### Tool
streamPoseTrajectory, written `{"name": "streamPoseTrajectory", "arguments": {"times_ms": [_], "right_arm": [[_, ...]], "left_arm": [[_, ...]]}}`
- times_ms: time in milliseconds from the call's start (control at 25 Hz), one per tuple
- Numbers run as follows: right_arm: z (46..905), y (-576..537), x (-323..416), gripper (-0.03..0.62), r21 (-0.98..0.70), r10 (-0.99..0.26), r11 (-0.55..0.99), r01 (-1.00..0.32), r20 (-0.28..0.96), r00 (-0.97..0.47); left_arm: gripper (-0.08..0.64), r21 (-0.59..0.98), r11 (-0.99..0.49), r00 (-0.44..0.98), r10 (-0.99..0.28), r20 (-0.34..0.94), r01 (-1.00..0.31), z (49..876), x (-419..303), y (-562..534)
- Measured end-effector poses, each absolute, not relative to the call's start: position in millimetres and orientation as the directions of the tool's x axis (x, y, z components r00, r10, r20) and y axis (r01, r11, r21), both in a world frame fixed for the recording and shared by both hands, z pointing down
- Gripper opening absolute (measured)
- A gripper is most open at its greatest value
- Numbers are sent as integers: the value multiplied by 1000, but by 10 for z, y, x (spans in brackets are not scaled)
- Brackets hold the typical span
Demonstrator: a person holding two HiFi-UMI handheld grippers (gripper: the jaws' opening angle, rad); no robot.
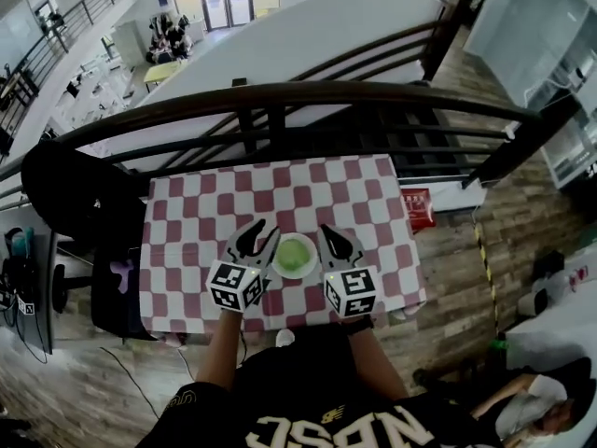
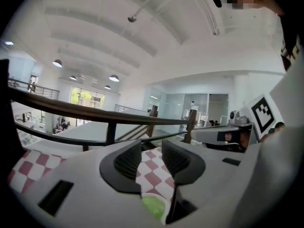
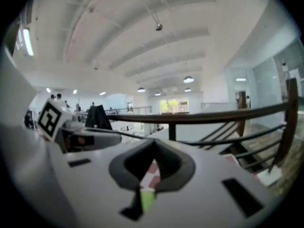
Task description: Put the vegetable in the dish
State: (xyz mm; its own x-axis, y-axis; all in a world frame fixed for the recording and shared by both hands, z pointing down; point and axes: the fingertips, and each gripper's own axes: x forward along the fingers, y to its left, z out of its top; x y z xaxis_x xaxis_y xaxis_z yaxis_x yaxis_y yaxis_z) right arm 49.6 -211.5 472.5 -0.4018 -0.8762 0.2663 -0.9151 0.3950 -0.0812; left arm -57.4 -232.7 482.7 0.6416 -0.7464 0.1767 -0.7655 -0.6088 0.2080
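On the red and white checked table (image 1: 187, 222) stands a small white dish (image 1: 296, 236) with a green vegetable (image 1: 294, 258) inside it. My left gripper (image 1: 264, 236) hovers just left of the dish, its jaws partly apart with nothing between them. Just right of the dish is my right gripper (image 1: 328, 234), shut and empty. Seen from the left gripper view, the checked cloth and the green vegetable (image 2: 154, 206) show through the gap of the left gripper (image 2: 152, 153). The right gripper view has the right gripper (image 3: 153, 145) with tips together, and a sliver of green vegetable (image 3: 147, 199) below them.
A dark curved railing (image 1: 280, 101) runs along the table's far side, with a drop to a lower floor behind it. A black chair with a dark garment (image 1: 75, 194) stands at the table's left. A person (image 1: 532, 409) is low at the right.
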Motion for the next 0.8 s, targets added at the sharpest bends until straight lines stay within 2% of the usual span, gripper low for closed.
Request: {"name": "streamPoseTrajectory", "arguments": {"times_ms": [120,200,440,800], "right_arm": [[4482,-1945,438,14,-58,-908,352,-934,221,-356],[4406,-1847,367,14,-44,-916,344,-938,205,-346],[4326,-1643,224,14,-35,-926,330,-943,184,-331],[4406,-1475,234,14,-14,-933,299,-954,208,-295]], "left_arm": [[54,145,-552,570,-811,136,-821,4595,-740,-2117],[18,108,-535,545,-831,113,-838,4488,-805,-1978],[17,34,-524,525,-848,78,-851,4301,-875,-1639],[18,79,-513,518,-854,55,-855,4376,-980,-1486]]}}
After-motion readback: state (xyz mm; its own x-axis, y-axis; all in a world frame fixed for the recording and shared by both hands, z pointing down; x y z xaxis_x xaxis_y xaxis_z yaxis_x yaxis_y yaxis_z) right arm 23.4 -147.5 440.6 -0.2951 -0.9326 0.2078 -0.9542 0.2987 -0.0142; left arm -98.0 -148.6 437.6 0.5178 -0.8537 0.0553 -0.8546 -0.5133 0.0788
